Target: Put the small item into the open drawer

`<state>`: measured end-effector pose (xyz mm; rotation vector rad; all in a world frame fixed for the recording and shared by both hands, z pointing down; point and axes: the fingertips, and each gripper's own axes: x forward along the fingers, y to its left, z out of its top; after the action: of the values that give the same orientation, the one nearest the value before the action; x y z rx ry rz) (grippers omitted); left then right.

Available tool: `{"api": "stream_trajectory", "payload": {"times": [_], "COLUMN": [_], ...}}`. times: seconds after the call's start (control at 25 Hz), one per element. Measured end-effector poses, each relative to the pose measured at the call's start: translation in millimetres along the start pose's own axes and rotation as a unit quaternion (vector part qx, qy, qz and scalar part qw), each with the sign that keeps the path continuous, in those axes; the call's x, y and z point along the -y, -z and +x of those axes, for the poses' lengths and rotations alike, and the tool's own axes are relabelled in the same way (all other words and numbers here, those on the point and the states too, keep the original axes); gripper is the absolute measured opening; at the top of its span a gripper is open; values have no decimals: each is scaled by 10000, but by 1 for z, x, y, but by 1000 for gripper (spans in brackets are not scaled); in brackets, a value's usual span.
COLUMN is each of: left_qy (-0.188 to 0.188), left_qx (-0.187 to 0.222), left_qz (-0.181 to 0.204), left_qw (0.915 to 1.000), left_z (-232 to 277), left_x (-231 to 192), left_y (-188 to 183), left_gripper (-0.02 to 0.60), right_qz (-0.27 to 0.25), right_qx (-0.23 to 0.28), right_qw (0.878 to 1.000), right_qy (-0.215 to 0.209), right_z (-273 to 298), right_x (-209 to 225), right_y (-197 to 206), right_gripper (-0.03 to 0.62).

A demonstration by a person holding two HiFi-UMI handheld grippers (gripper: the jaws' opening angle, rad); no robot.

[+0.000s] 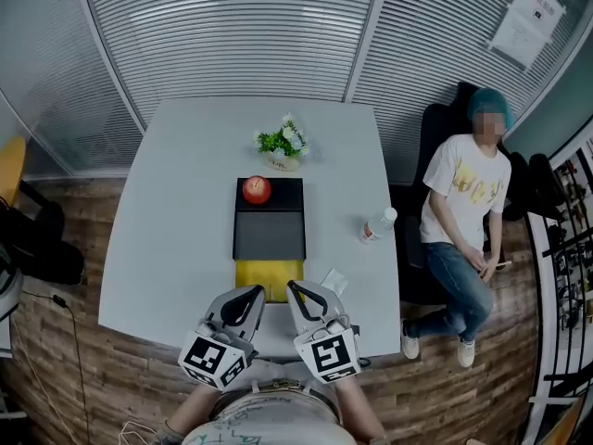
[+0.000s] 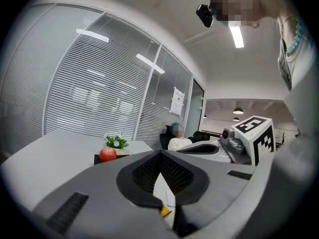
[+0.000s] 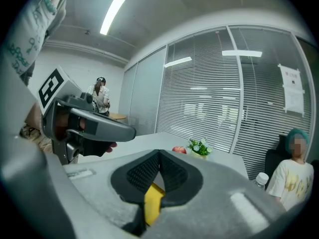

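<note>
A black drawer unit (image 1: 269, 235) lies in the middle of the white table (image 1: 167, 221), with its yellow drawer (image 1: 269, 274) pulled open toward me. A red apple (image 1: 257, 190) rests on the unit's far end. A small white item (image 1: 334, 281) lies on the table just right of the open drawer. My left gripper (image 1: 254, 293) and right gripper (image 1: 295, 289) hover side by side over the table's near edge, both shut and holding nothing. In the right gripper view, the yellow drawer (image 3: 154, 203) shows below the closed jaws of the right gripper (image 3: 159, 153).
A small potted plant (image 1: 283, 144) stands behind the drawer unit. A plastic bottle (image 1: 378, 223) lies near the table's right edge. A person sits in a black chair (image 1: 435, 137) to the right of the table. Blinds cover the glass walls behind.
</note>
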<state>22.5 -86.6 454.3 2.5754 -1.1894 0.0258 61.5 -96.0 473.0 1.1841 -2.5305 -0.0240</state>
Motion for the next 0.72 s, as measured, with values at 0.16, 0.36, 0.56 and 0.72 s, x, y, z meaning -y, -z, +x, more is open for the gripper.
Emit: {"api": "stream_trajectory", "payload": {"times": [0.16, 0.36, 0.56, 0.72], "left_qy": [132, 205, 178, 149], "left_qx": [-72, -108, -180, -178], "left_qz": [29, 78, 27, 12], "left_qw": [9999, 9997, 9997, 9997], "left_z": [0, -1, -4, -6], "left_x": [-9, -22, -30, -36], "left_y": [-3, -9, -8, -6], "left_gripper": [-3, -3, -3, -4], "right_qz": [72, 225, 633, 501], "right_qx": [-190, -460, -446, -616], "right_qw": [9996, 9975, 9947, 9927], "right_qy": [208, 497, 671, 910], "right_z": [5, 6, 4, -1], "right_x": [5, 20, 35, 50], "right_y": [9, 23, 32, 40], "right_gripper": [3, 3, 3, 3]}}
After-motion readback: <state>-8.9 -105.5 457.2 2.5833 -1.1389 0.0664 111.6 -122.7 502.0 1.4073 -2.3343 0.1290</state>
